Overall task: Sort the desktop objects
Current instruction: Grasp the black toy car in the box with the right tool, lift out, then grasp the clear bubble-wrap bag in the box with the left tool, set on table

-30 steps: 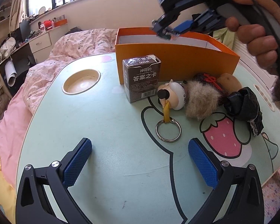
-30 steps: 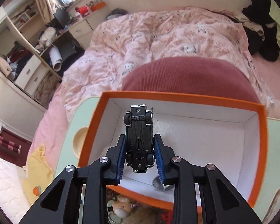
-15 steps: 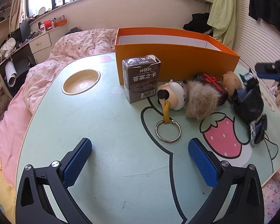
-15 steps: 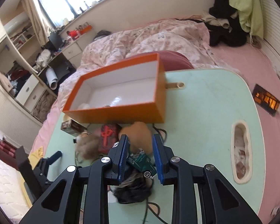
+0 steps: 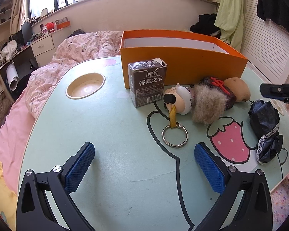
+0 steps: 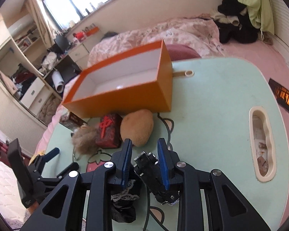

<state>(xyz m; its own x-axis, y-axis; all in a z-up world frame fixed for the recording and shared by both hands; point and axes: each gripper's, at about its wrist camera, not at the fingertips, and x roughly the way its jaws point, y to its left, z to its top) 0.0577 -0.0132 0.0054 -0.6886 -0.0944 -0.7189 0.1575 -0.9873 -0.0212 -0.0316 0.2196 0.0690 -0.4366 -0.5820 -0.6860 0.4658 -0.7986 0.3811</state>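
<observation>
- Jaws on my right gripper (image 6: 144, 160) have just been opening, and the toy car (image 6: 154, 175) sits loose between them, short of the orange box (image 6: 125, 94).
- Left gripper (image 5: 144, 171) jaws stand wide apart, empty.
- Risk: pulling away could snag the car or the black cloth (image 6: 123, 204) beside it, since neither is boxed.

An open orange cardboard box with a white inside (image 5: 183, 65) stands at the far side of the mint-green tabletop (image 5: 109, 134). Against its near wall stands an upright dark-brown card box with white Chinese print (image 5: 147, 84). Beside that lie a white doll-head keychain on a metal ring (image 5: 178, 101), a furry beige pom-pom (image 5: 208, 104), a black block with a red character (image 6: 108, 131), a tan plush potato (image 6: 136, 129), a crumpled black lace-trimmed cloth (image 5: 265, 125) and a small black toy car (image 6: 154, 175).
</observation>
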